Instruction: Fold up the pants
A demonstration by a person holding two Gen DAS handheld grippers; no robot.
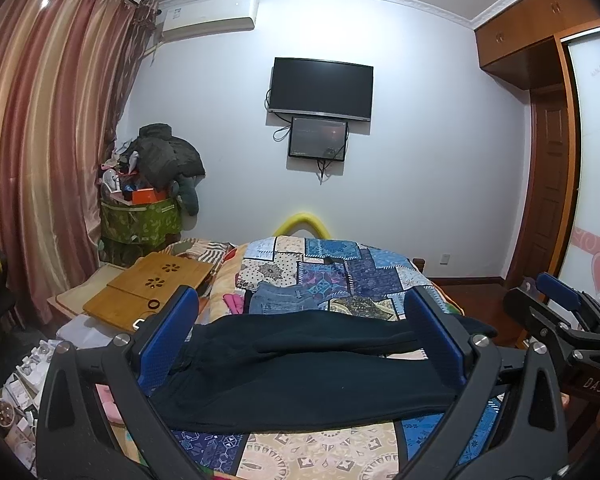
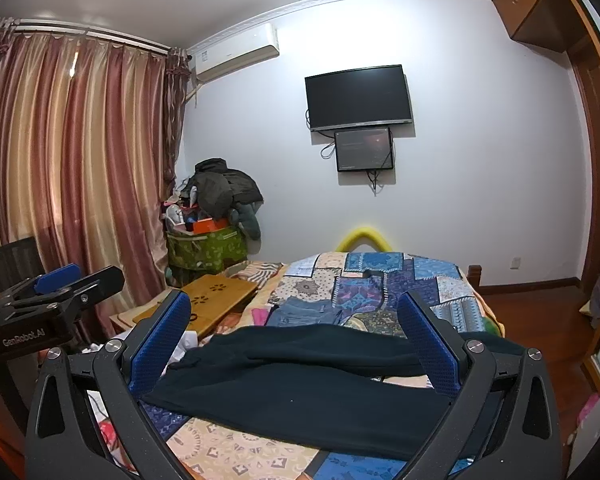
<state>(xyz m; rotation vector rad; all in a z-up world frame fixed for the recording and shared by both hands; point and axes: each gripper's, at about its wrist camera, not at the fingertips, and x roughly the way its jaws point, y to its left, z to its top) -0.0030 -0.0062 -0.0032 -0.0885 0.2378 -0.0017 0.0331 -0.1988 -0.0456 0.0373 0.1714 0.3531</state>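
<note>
**A:** Looking at both wrist views here — the pants (image 1: 300,376) are dark, navy or black, lying flat across the near end of the bed (image 1: 324,452) on a patchwork quilt (image 1: 340,268). They run sideways across the bed, with one leg lying over the other in a long ridge through the middle.

**B:** And the claws? Either of them got fabric?

**A:** Nope. The left gripper (image 1: 300,336) is spread wide, blue pads (image 1: 168,336) well apart, with nothing between them. The pants sit in the gap as seen from the camera, but I can't tell if the tips touch the cloth. Same for the right gripper (image 2: 296,344) — released, fingers splayed, pants framed between its pads (image 2: 160,344).

**B:** Where are they relative to each other?

**A:** Side by side. In the left view the right gripper shows at the right edge; in the right view the left one pokes in at the left edge, also unclenched as far as I can see.

**B:** Anything else on the bed?

**A:** A folded pair of jeans (image 1: 282,300) just beyond the dark pants, and something pink (image 1: 232,302) beside them. A bamboo lap tray (image 1: 152,284) lies off to the left side. On the far wall there's a TV (image 1: 320,88) with a smaller screen (image 1: 318,138) below it, an AC unit (image 1: 208,16) up near the striped curtains (image 1: 48,128), and a heap of clothes on a green bin (image 1: 140,220) in the corner.
</note>
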